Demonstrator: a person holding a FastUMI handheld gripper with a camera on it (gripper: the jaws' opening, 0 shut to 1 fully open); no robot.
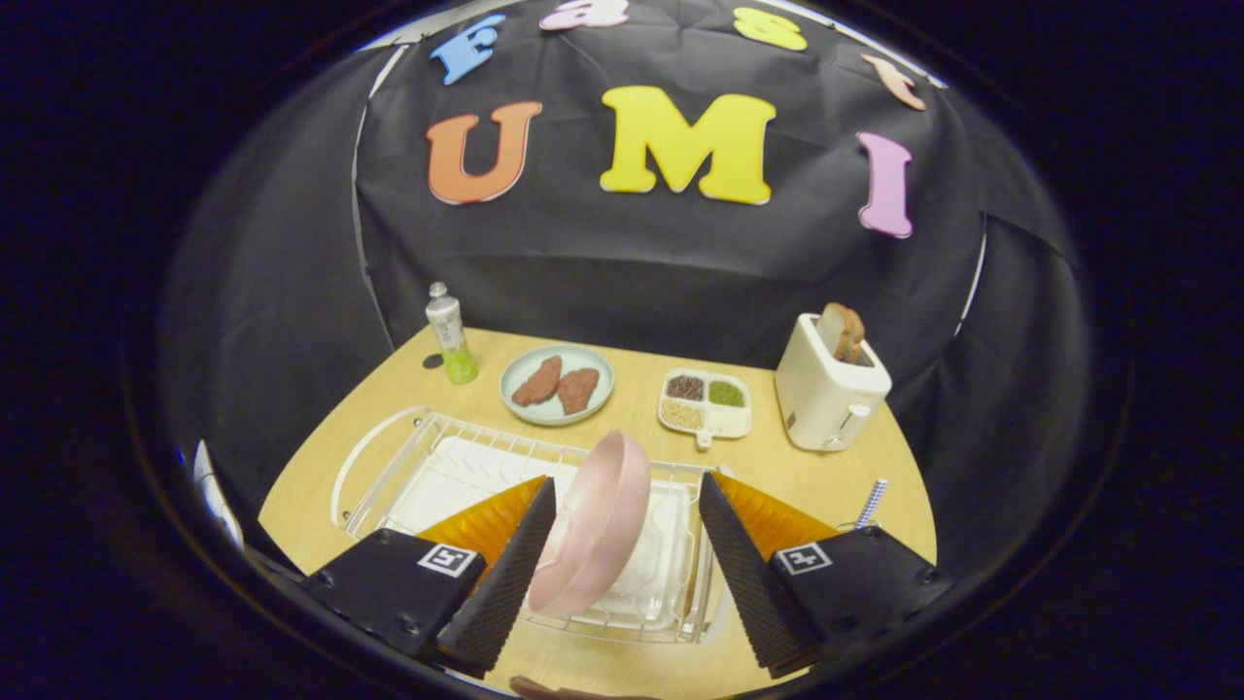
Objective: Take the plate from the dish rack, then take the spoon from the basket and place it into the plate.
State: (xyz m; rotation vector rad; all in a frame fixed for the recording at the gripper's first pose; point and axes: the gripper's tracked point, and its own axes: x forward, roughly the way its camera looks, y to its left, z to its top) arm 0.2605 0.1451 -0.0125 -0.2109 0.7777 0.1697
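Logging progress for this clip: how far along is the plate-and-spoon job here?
Nothing looks finished. The pink round plate stands on edge in the white wire dish rack. In hand: the gripper is open, its fingers either side of the plate, the left one at its rim; no grip yet. Left: lifting the plate out, then fetching the spoon, whose checked handle stands beyond the right finger.

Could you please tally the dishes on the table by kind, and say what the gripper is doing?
Pink plate, on edge in the dish rack: 1
Plate with meat pieces: 1
Divided tray: 1
Total: 3
Gripper: open, fingers either side of the pink plate.
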